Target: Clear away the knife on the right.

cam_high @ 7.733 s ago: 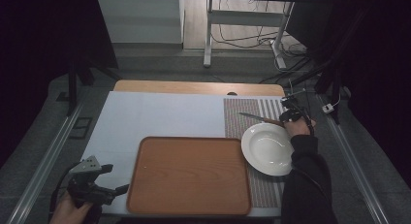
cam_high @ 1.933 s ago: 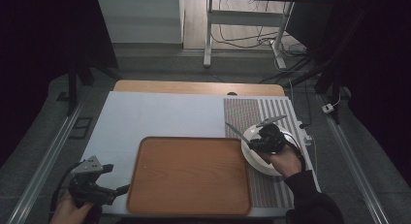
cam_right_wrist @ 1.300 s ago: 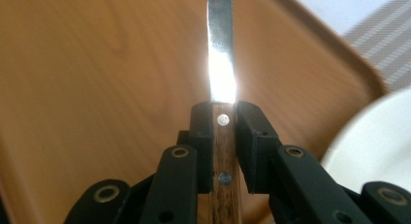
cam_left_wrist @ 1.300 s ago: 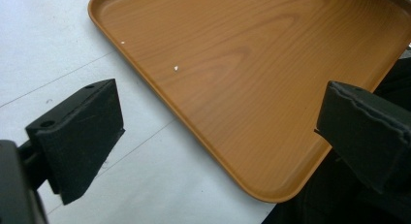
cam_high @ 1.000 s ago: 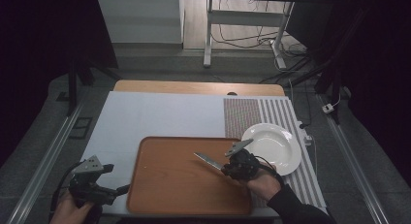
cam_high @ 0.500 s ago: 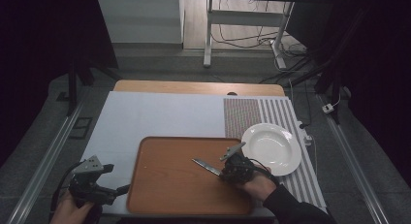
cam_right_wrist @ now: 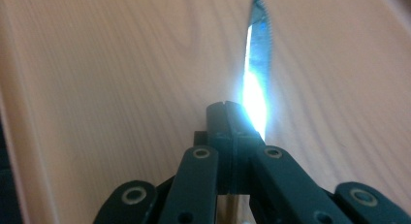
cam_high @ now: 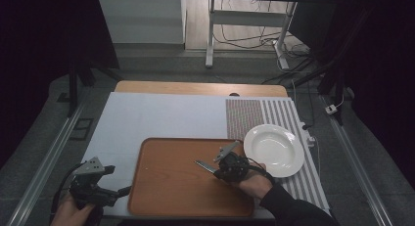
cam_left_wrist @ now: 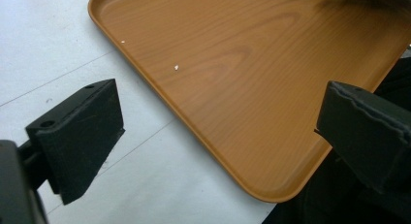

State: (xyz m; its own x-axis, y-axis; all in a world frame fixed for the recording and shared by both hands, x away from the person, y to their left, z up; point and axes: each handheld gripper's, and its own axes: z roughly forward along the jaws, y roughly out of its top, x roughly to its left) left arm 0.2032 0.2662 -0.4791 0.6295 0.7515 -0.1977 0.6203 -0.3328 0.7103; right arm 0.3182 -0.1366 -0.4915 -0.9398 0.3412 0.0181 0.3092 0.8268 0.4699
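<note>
A white plate [cam_high: 272, 149] rests on a striped mat [cam_high: 259, 112] beside the white table cover [cam_high: 161, 116].

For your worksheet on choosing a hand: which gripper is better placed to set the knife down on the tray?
Right. The right gripper already clamps the knife just over the tray; the left gripper sits open beside it.

Quick count: one wooden tray [cam_high: 176, 182], one white plate [cam_high: 272, 150], one knife [cam_right_wrist: 255, 78]. Two grippers too, a left gripper [cam_high: 95, 187] and a right gripper [cam_high: 230, 167].
</note>
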